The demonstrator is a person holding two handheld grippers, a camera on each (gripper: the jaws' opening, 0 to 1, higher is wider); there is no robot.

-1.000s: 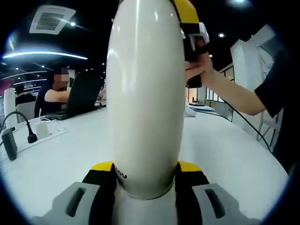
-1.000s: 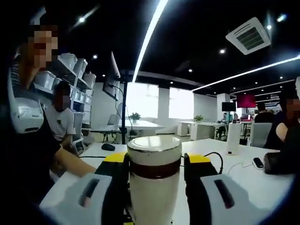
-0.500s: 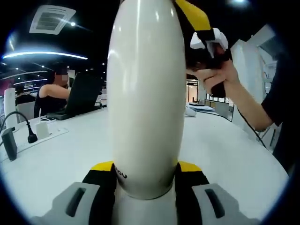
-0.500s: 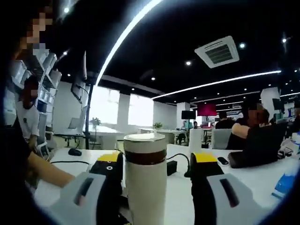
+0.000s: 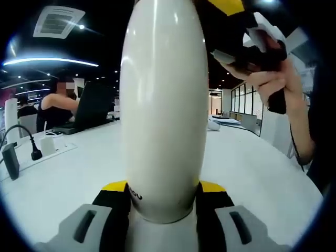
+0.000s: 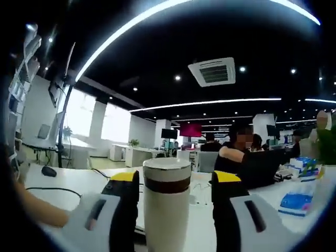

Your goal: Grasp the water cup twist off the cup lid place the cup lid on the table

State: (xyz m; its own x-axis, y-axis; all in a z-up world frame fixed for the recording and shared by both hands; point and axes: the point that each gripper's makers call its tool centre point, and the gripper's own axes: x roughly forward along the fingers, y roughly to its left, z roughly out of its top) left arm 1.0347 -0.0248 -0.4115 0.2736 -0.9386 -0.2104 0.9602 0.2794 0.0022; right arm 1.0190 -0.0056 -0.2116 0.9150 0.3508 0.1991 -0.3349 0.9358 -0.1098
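The white water cup stands tall in the middle of the left gripper view. My left gripper is shut on its lower body, with a yellow-and-black jaw on each side. At the top right of that view a hand holds my right gripper at the cup's upper end. In the right gripper view the cup lid, white with a dark brown band, sits between the two jaws of my right gripper, which is shut on it. The cup is held above the white table.
On the table's left side are a black cable with its plug and a white power strip. A person sits at a laptop further back. The right gripper view has a mouse, cables and blue packs on the table.
My right gripper has turned around the cup's top. The hand swung right and up in the left gripper view, and the room slid left in the right gripper view. The left gripper held still.
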